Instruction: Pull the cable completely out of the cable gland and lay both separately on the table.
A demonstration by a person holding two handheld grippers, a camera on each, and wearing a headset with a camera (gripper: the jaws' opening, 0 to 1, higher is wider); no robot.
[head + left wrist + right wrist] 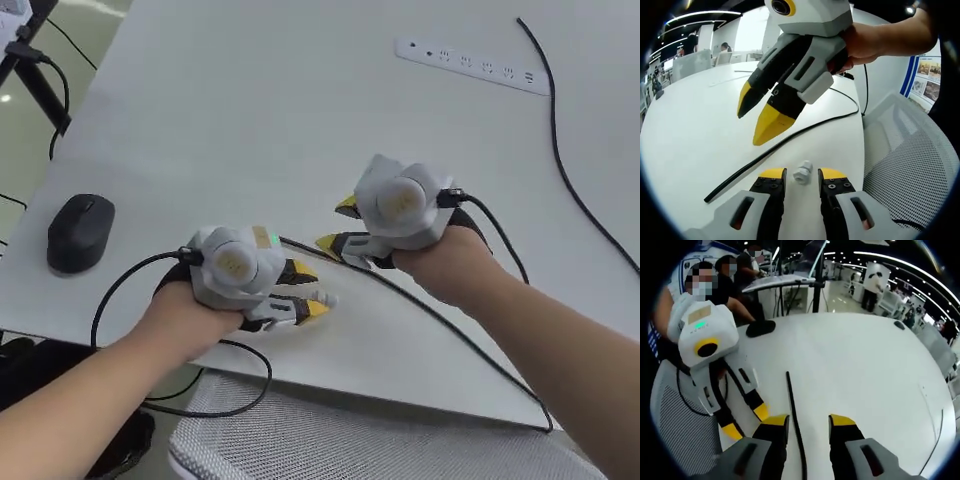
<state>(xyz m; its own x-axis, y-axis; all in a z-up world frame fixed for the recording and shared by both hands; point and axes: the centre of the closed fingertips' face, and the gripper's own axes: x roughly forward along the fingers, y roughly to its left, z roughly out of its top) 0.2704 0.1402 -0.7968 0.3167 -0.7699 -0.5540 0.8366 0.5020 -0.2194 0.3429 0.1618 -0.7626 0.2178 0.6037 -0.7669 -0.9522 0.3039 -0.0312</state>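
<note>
A thin black cable (440, 322) lies loose on the white table (260, 110), with its free end near my left gripper. In the left gripper view the cable (790, 141) runs diagonally across the table. The small white cable gland (802, 172) lies on the table apart from it, between the tips of my left gripper (802, 175), which is open and not clamped on it. My right gripper (809, 421) is open and straddles the cable (795, 425) without holding it. In the head view the left gripper (312, 290) and right gripper (337, 224) face each other closely.
A black mouse (80, 232) sits at the table's left edge. A white power strip (472, 66) and another black cord (570, 170) lie at the far right. A grey mesh chair (350, 430) is just below the near table edge. People stand in the background (735, 275).
</note>
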